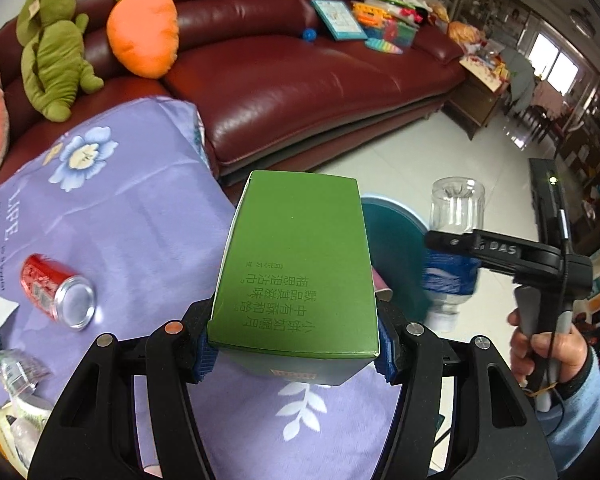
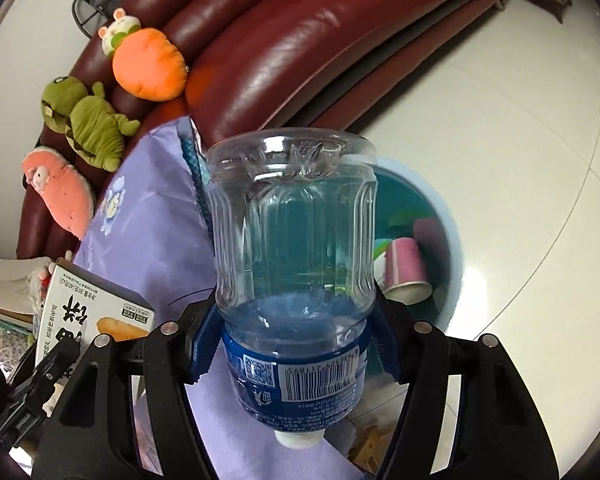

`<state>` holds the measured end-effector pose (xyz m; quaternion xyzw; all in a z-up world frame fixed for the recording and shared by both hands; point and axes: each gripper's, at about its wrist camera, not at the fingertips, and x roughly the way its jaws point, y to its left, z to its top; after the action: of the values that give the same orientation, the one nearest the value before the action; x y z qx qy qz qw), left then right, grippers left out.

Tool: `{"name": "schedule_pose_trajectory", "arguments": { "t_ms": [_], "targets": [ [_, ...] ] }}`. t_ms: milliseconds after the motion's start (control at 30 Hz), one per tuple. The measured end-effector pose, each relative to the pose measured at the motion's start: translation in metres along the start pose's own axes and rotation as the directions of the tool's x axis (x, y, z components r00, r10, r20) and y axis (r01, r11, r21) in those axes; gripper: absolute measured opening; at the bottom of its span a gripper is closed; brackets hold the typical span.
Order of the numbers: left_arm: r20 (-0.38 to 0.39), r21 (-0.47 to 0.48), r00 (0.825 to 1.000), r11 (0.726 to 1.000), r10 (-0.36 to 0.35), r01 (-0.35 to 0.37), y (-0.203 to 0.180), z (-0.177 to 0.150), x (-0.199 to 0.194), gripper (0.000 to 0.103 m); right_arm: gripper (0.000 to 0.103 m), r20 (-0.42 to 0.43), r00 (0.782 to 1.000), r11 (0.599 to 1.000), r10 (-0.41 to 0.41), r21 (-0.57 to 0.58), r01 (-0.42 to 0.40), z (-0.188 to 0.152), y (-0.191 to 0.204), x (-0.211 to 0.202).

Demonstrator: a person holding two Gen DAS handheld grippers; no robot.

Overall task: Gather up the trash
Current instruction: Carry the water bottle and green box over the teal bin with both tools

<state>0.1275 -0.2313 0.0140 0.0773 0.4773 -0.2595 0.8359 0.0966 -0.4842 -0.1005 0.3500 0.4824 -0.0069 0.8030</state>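
Note:
My left gripper (image 1: pixel 294 354) is shut on a green cardboard box (image 1: pixel 296 264) and holds it above the purple flowered tablecloth (image 1: pixel 140 216). My right gripper (image 2: pixel 294 354) is shut on an empty clear plastic bottle (image 2: pixel 296 232) with a blue label, held cap down above the table's edge. The bottle also shows in the left wrist view (image 1: pixel 454 236), right of the box. A teal bin (image 2: pixel 440 248) stands on the floor beyond the bottle, with a pink paper cup (image 2: pixel 406 270) inside. A red soda can (image 1: pixel 56 290) lies on its side on the cloth.
Wrappers and paper (image 1: pixel 12 364) lie at the table's left. A dark red leather sofa (image 1: pixel 300 80) with plush toys (image 1: pixel 144 36) stands behind the table. The white tiled floor (image 2: pixel 520 140) spreads to the right. The box's printed side (image 2: pixel 88 312) shows in the right wrist view.

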Motion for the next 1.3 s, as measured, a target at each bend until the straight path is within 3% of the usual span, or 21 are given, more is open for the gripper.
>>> {"name": "schedule_pose_trajectory", "arguments": {
  "t_ms": [167,400,533,667,800,1133,1300],
  "targets": [
    [-0.019,0.014,1.000,1.000,-0.018,0.019,-0.005,0.005,0.013,0.061,0.066,-0.042,0.999,1.000,-0.007,0.010,0.008,-0.001,-0.005,0.014],
    [-0.021,0.037,0.998,0.998,-0.053,0.054,-0.018,0.011,0.018,0.061,0.071,-0.041,0.999,0.999,-0.032,0.028,0.033,-0.004,-0.016,0.005],
    [-0.021,0.046,0.997,0.996,-0.074,0.075,-0.026,0.015,0.021,0.061,0.073,-0.063,0.998,0.999,-0.005,0.040,0.008,-0.006,-0.017,0.003],
    [-0.027,0.058,0.996,0.995,-0.084,0.085,-0.034,0.017,0.026,0.061,0.078,-0.049,0.999,0.998,0.019,0.054,-0.016,-0.004,-0.017,-0.006],
    [-0.032,0.056,0.995,0.994,-0.092,0.093,-0.036,0.017,0.030,0.061,0.078,-0.041,0.999,1.000,-0.011,0.022,0.012,-0.004,-0.011,-0.006],
    [-0.047,0.046,0.991,0.991,-0.126,0.128,-0.040,0.017,0.041,0.061,0.079,-0.015,0.999,0.998,0.053,0.026,-0.052,-0.002,-0.005,-0.018],
    [-0.064,0.025,0.982,0.983,-0.179,0.181,-0.044,0.012,0.049,0.061,0.081,-0.028,0.993,0.992,0.115,0.056,-0.114,-0.001,-0.002,-0.022]
  ]
}}
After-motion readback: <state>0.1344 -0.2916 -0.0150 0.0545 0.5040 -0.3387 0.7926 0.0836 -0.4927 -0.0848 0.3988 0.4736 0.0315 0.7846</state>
